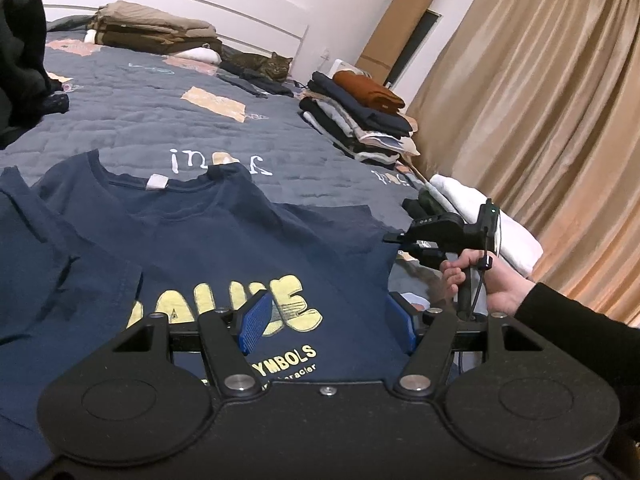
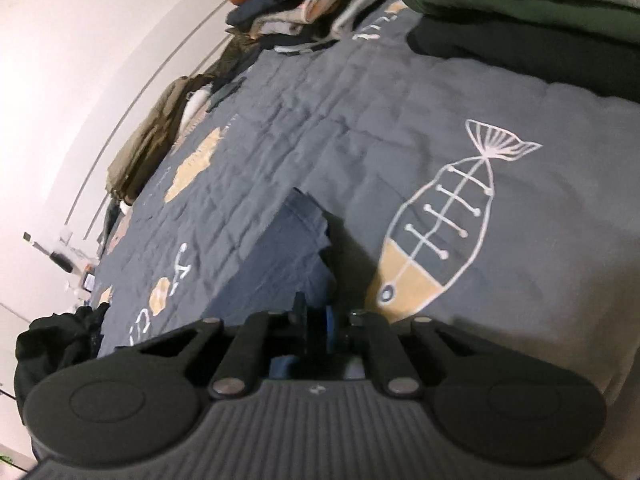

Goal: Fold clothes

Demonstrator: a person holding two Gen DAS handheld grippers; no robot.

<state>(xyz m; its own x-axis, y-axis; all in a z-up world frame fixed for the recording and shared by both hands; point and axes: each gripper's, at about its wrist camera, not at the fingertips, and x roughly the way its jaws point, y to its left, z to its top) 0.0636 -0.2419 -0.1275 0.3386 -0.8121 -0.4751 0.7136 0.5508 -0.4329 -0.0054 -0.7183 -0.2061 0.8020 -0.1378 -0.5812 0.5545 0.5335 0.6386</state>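
The left gripper (image 1: 328, 322) hovers over the navy cotton T-shirt with yellow lettering (image 1: 224, 256), blue pads parted with nothing between them. The shirt lies flat, chest up, on the grey-blue quilted bedspread (image 1: 168, 120). At the shirt's right sleeve (image 2: 280, 256), the right gripper (image 2: 316, 328) is clenched on the fabric, held by a hand (image 1: 476, 280). Farther off sit a stack of folded clothes (image 1: 360, 120) and a tabby cat (image 1: 268, 66).
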